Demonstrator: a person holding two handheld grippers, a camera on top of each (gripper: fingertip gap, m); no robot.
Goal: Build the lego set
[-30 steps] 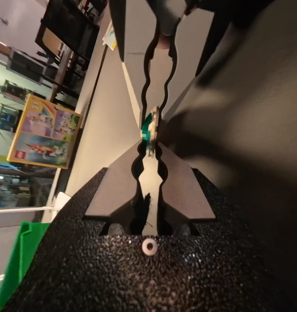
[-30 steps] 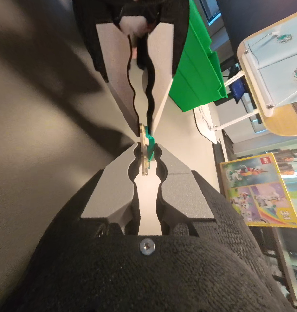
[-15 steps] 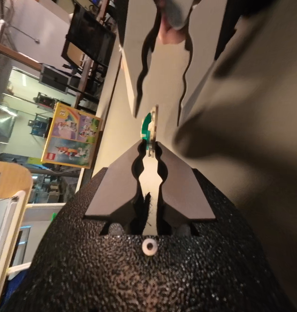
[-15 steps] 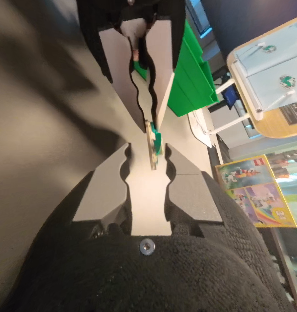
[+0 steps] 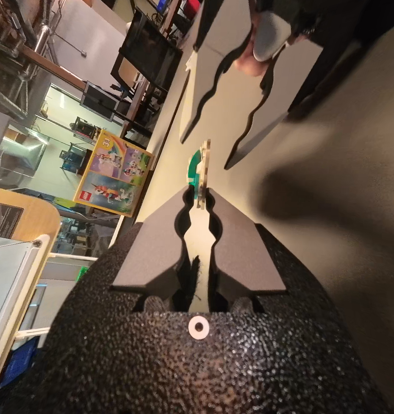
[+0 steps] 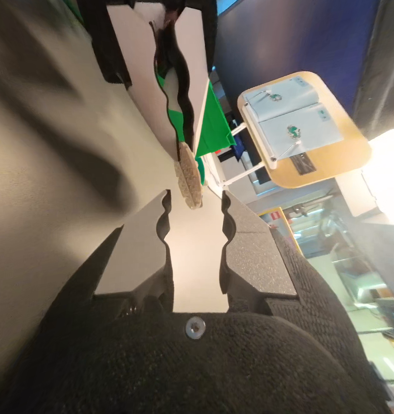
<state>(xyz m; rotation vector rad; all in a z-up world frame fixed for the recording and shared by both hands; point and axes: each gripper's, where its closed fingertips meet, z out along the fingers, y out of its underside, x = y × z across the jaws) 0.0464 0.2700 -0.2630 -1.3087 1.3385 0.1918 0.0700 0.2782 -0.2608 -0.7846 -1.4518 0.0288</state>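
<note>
A small lego assembly (image 5: 201, 170), a tan round plate with teal and white parts on one face, is held edge-on above the pale table (image 5: 326, 224). My left gripper (image 5: 198, 193) is shut on its lower edge. My right gripper (image 6: 196, 193) is open and empty, its jaws apart on either side of the assembly (image 6: 188, 177) without touching it. In the right wrist view the left gripper (image 6: 186, 153) comes in from the top, shut on the plate. In the left wrist view the right gripper's fingers (image 5: 191, 107) are spread beyond the plate.
A lego box (image 5: 113, 174) stands at the table's far edge. A green bin (image 6: 214, 125) sits behind the left gripper. A wooden stand with the open instruction booklet (image 6: 299, 121) is beyond the table. A dark monitor (image 5: 149, 51) stands farther off. Less than 4 cm separates the two grippers' tips.
My right gripper has opened, let go of the assembly and drawn back a little. My left gripper has kept its hold on it and both views have swung.
</note>
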